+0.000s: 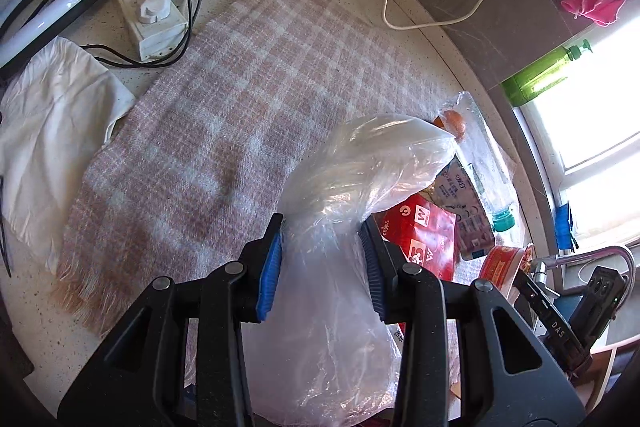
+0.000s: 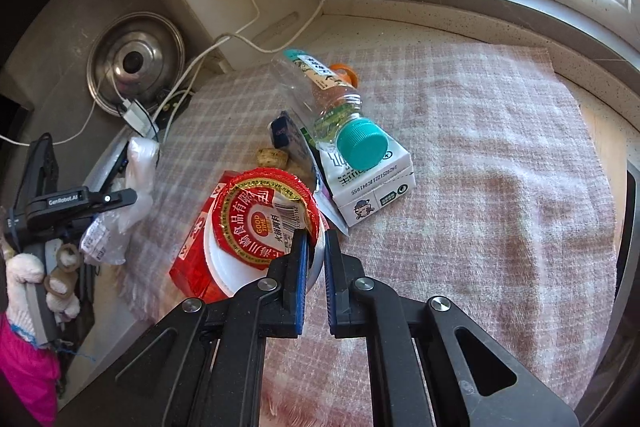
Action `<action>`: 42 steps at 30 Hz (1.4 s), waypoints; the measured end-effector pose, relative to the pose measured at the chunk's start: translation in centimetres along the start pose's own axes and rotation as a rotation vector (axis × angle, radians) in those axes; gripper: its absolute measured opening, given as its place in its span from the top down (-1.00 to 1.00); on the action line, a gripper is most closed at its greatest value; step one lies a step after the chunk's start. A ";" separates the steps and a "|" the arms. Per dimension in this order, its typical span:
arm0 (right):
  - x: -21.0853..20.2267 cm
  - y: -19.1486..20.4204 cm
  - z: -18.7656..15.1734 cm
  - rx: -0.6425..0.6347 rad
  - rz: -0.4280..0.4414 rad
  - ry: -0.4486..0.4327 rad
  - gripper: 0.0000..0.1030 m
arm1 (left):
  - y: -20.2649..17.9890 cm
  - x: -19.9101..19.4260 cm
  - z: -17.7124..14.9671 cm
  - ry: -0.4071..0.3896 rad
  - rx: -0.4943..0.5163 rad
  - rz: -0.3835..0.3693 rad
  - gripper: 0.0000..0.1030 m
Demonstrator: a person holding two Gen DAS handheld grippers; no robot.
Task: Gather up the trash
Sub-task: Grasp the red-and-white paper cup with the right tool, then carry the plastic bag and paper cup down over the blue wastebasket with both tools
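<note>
In the left wrist view, bare checked cloth fills the left and centre; the left gripper clamps a plastic bag lower centre. In the right view, the right gripper pinches the cup rim at centre-left, with open cloth right of it.

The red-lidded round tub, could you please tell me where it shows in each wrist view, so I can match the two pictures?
Left wrist view: the red-lidded round tub sits low on the right, part hidden behind the right tongs, beside the red carton.
Right wrist view: the tub is at centre-left, its rim pinched in the right tongs.
Shared landmark: the teal-capped bottle, just beyond the tub on the checked cloth.
</note>
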State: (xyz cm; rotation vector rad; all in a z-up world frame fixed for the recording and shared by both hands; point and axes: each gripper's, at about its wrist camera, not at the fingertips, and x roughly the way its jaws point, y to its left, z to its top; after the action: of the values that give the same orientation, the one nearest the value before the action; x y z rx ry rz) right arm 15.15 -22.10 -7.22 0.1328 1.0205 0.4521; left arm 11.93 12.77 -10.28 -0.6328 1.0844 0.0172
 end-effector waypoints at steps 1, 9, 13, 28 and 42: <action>-0.4 0.0 0.1 0.002 0.001 -0.008 0.87 | 0.1 -0.3 -0.2 -0.004 -0.001 -0.004 0.27; -2.6 1.3 -0.4 -0.008 0.030 -0.041 0.87 | 0.8 -2.6 -2.8 -0.005 -0.005 -0.027 0.27; -3.2 2.2 -1.3 -0.014 0.053 -0.034 0.87 | 1.0 -3.3 -4.3 0.002 0.003 -0.037 0.27; -3.7 7.1 -6.4 -0.072 0.114 0.045 0.88 | 3.4 -4.9 -11.3 0.051 0.010 -0.030 0.27; -0.6 11.1 -13.9 -0.143 0.102 0.185 0.88 | 7.4 -2.7 -18.2 0.159 0.005 0.027 0.27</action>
State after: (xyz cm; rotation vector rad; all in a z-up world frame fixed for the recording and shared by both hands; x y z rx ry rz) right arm -0.25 -13.80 -10.54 0.0146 1.1617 0.6374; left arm -6.57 10.82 -17.19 -0.6227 1.2460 -0.0131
